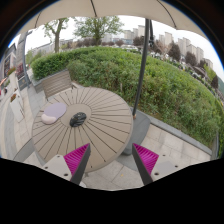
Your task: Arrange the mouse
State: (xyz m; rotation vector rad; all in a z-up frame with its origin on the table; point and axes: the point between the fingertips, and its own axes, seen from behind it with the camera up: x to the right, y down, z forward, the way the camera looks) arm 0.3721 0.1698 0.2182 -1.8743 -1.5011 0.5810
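A dark mouse [78,119] lies on a round slatted wooden table [100,135], beside a pale mouse pad [53,112] to its left. My gripper [111,160] is open and empty, fingers with magenta pads [77,158] spread wide. It hangs above the paved floor at the table's near edge, with the mouse well beyond the fingers, ahead and to the left.
A parasol pole [142,75] rises just right of the table, under a canopy overhead. A chair [57,82] stands behind the table. A green hedge [165,80] runs behind and to the right, and buildings stand far off.
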